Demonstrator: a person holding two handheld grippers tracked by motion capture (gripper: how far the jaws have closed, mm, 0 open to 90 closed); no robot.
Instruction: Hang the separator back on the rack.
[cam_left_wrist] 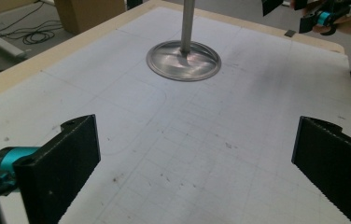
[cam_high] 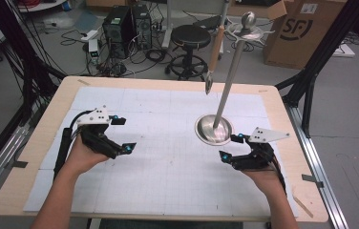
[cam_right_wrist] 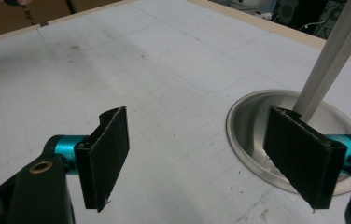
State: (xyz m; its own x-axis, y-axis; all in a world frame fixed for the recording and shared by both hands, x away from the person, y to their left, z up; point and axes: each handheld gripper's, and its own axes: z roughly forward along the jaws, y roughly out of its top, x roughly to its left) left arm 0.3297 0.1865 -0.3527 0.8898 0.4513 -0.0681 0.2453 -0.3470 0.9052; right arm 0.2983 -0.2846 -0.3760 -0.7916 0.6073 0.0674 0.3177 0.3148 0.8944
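Both hand-held grippers (cam_high: 122, 134) (cam_high: 231, 147) hover open, low over table (cam_high: 168, 157).

In your left gripper view, the stand's pole (cam_left_wrist: 187, 25) is cut off by the top edge above its round base (cam_left_wrist: 183, 60). In your right gripper view, the far jaw hides part of that base (cam_right_wrist: 253, 126), and the pole (cam_right_wrist: 332, 56) leaves at the upper edge.

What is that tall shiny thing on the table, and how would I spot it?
Look at the white gridded mat on the wooden table. Towards its right side, just beyond the right gripper, stands a metal stand: a round dish base, a slim pole and hooks on top. Nothing else there is tall or silver.
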